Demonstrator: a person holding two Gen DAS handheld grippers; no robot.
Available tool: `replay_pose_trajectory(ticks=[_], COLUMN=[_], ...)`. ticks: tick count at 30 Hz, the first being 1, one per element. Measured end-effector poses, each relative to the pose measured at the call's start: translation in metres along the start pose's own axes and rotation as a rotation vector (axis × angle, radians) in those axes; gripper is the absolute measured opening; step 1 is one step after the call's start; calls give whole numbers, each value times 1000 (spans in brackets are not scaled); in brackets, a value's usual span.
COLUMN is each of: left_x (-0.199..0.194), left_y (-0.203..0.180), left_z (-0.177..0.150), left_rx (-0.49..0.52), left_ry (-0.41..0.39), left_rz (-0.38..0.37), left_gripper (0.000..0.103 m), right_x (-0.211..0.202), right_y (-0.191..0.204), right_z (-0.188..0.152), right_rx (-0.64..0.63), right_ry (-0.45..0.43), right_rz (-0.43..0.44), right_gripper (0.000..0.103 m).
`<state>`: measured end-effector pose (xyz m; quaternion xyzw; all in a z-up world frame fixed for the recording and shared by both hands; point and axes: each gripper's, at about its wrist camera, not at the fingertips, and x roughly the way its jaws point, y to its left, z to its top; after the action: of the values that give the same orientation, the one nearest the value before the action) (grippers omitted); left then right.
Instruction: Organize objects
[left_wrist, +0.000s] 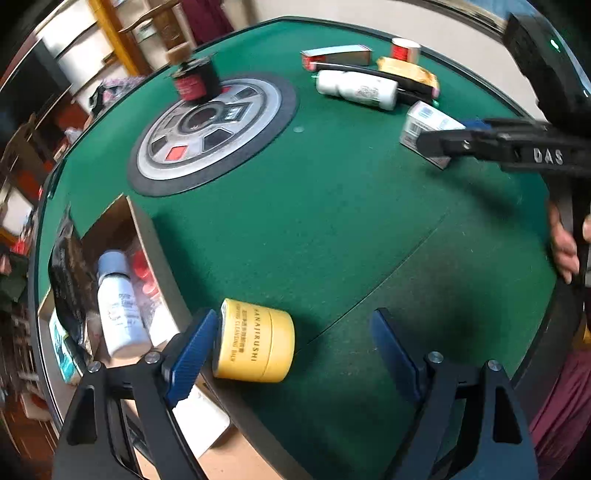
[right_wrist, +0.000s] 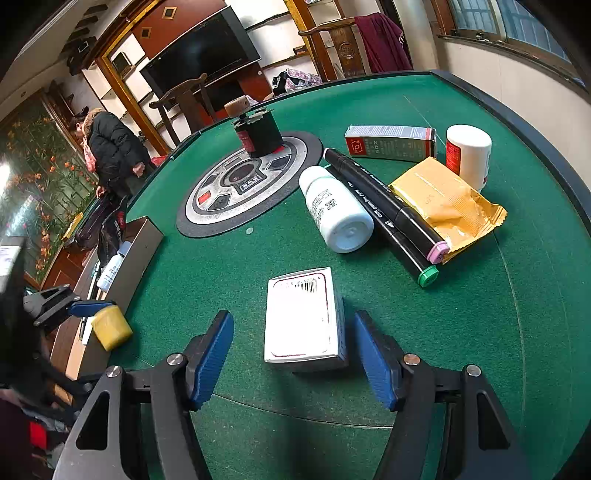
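Straddling the white box (right_wrist: 304, 317) low in the middle of the right wrist view, the right gripper (right_wrist: 293, 356) has its blue pads spread to either side. The right-hand pad sits just beside the box's edge; the left-hand one stands clear, so nothing is clamped. If the jaws close from this offset, my guess is the near pad meets the box first and shoves it sideways across the green table (right_wrist: 461, 332) before the other pad arrives.

At the bottom of the left wrist view, the left gripper (left_wrist: 295, 345) is also spread wide. The yellow jar (left_wrist: 255, 341) lies on its side against the left-hand pad, with a broad gap to the other, so it is touched but not gripped. It sits right at the table's edge, next to the cardboard box (left_wrist: 147, 236) at lower left (already holding a white bottle (left_wrist: 120, 306) and some red-capped things). A nudge could roll the jar, being round, off the edge and past the carton rather than into it.

Toward the upper right of the right wrist view wait another white bottle (right_wrist: 334, 210), two black markers (right_wrist: 388, 206), a yellow packet (right_wrist: 447, 206) and a grey carton (right_wrist: 391, 142).
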<state>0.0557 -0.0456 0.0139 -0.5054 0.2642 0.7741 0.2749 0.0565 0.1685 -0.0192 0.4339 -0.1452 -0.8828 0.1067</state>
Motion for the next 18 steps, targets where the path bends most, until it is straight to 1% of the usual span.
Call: replay_pose_trajectory(ticks=[2,3,4,6,7,8,10,14,17,18], left_x=[1,4,4,3,2,1,0,-3,-5,-6], left_y=[-4,-6,-8,-10,-10,-10,-13,-22,-33,-36], left_z=[-1,-2,-4,-4,-4,-4,-3,-5,-6,-6], left_rx=[11,9,4,-14,-37,-49,-65,-86,-94,-92], left_ry=[12,22,15,-1,-10,-21,-38,-75,-93,-99], left_rz=[4,-27,-48,-90,-124,-122,-107,-94,-97,-94], left_gripper=[84,83,80,65,47,35,32,32,32,32], right_x=[0,0,0,0,0,0,0,0,0,-1], right_y=[0,0,0,0,0,0,-1,-4,-11,-13], right_z=[0,0,0,-1,-1,0,0,1,2,3], right_rx=[0,0,1,1,2,3,4,13,45,59], right_ry=[0,0,0,0,-1,-1,-2,-4,-5,-9], right_rz=[0,0,0,0,1,2,5,15,47,45], right_gripper=[72,72,72,72,72,72,72,72,72,72])
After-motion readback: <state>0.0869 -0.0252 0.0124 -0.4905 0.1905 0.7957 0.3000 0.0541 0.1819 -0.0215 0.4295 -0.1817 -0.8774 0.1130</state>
